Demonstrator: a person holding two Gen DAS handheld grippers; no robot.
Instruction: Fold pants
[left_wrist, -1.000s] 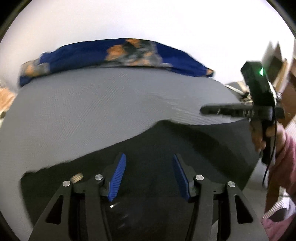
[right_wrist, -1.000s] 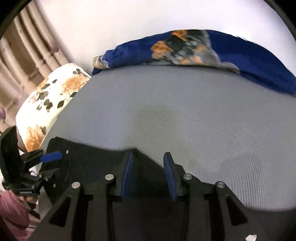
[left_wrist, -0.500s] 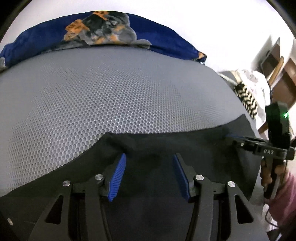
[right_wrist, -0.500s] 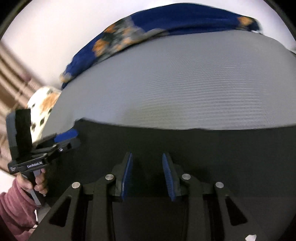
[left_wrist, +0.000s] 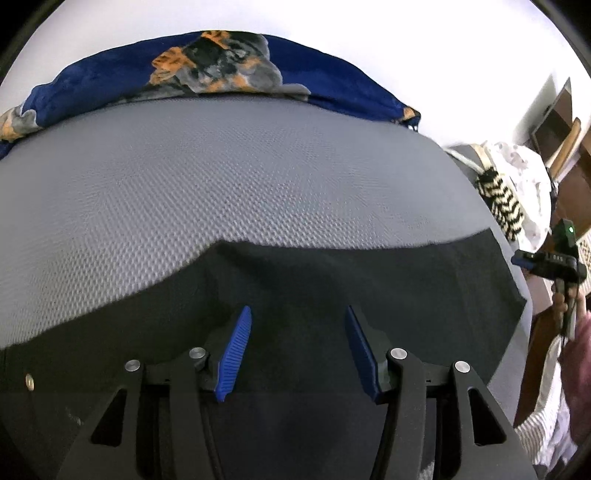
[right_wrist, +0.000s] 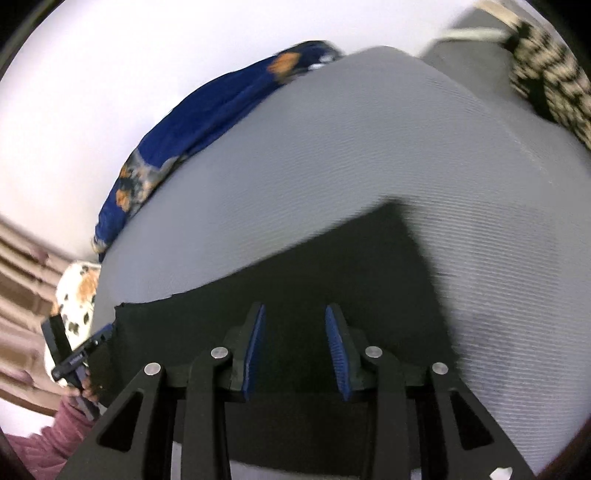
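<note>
**Black pants spread flat, folding barely begun**

Black pants (left_wrist: 332, 295) lie flat along the near edge of the grey bed (left_wrist: 258, 166), below a blue blanket (left_wrist: 110, 81). The left gripper (left_wrist: 297, 350) hovers over the cloth with fingers half apart and nothing pinched. The right gripper (right_wrist: 295, 350) has narrower fingers, now opening, gripping nothing. No finished fold shows; most of the folding seems left.

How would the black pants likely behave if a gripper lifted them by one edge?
Probably floppy: the pants lie flat on the grey bed, following its surface. Likely light, since the cloth looks thin, with no bulk at its edge. They would probably drape and sag rather than hold shape; the left gripper would need a firm pinch.
</note>
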